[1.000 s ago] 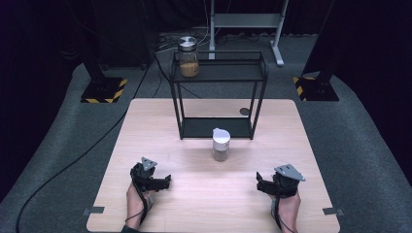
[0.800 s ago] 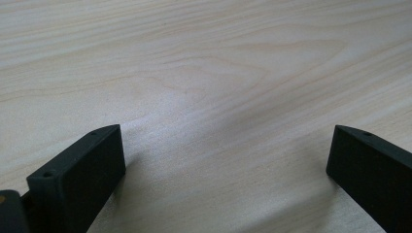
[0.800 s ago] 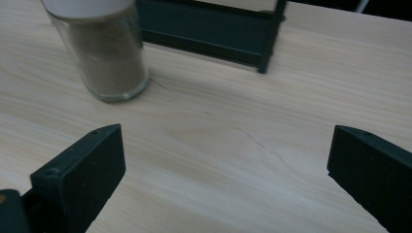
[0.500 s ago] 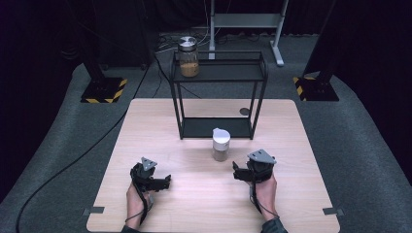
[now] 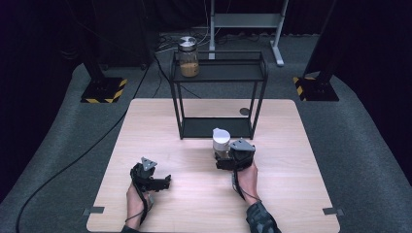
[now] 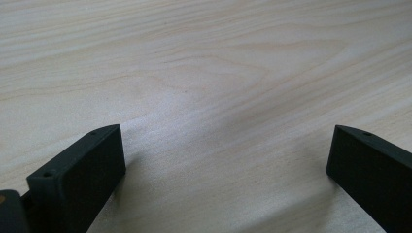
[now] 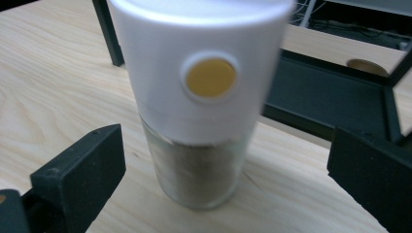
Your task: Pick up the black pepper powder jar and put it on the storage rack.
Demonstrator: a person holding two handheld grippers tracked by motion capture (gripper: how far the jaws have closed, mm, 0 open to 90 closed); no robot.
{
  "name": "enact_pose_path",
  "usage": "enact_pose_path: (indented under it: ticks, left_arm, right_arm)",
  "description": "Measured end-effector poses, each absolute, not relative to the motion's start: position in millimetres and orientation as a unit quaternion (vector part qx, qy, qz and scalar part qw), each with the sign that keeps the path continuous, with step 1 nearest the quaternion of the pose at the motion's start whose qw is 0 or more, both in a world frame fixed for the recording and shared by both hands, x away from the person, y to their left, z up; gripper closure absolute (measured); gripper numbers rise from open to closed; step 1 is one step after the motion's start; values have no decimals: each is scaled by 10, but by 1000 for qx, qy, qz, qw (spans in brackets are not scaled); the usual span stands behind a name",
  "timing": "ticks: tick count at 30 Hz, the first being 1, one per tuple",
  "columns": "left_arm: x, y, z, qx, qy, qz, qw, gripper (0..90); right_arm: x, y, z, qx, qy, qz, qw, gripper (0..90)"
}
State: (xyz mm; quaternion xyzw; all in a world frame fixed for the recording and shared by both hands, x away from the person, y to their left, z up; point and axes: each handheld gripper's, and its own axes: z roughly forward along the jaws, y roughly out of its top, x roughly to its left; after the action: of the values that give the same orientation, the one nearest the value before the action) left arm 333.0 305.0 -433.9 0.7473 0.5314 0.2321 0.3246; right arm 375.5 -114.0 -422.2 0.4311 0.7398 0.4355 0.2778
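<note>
A small glass spice jar (image 5: 221, 141) with a white cap stands upright on the wooden table (image 5: 291, 145), just in front of the black shelf rack (image 5: 218, 73). In the right gripper view the spice jar (image 7: 201, 97) stands close up, a yellow dot on its cap. My right gripper (image 5: 224, 158) is open and reaches the jar's base; its jaws stand on either side of the glass without touching it (image 7: 226, 179). At the table's front left my left gripper (image 5: 165, 182) is open, with only bare wood between its jaws (image 6: 226, 179).
A larger glass jar (image 5: 188, 57) with a metal lid and brown contents stands on the rack's top shelf. The rack's lower shelf (image 7: 330, 92) lies just behind the spice jar. A small dark disc (image 5: 244, 111) lies on the table behind the rack.
My right gripper has moved forward and to the left, from the table's front right up to the spice jar. The left gripper has stayed where it was.
</note>
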Motion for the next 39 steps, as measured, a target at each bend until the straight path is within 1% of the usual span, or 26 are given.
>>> enact_pose_path:
  ticks: [9, 18, 19, 20, 21, 23, 33, 39]
  left_arm:
    - [3329, 3050, -4339, 747, 531, 232, 325, 1]
    - [3329, 3050, -4338, 748, 531, 232, 325, 1]
    - [3329, 3050, -4338, 748, 531, 232, 325, 1]
    - [3329, 3049, -4338, 748, 531, 232, 324, 1]
    - [3329, 3050, -4338, 748, 531, 232, 325, 1]
    - [3329, 3050, -4338, 748, 531, 232, 324, 1]
    - [3327, 3049, -4339, 747, 531, 232, 325, 1]
    - [3327, 3048, -4339, 747, 531, 232, 325, 1]
  right_arm:
    - [3940, -1046, -4260, 425, 741, 443, 272, 0]
    - [4046, -1020, -4330, 426, 736, 451, 271, 0]
    - [4055, -1021, -4339, 426, 735, 452, 271, 10]
    - [4048, -1036, -4368, 422, 732, 459, 274, 155]
    - [4064, -1111, -4414, 413, 729, 480, 261, 297]
    - [4038, -1046, -4424, 422, 722, 477, 271, 300]
    - [4029, -1141, -4411, 422, 723, 483, 258, 301]
    - [3983, -1212, -4345, 421, 720, 488, 260, 301]
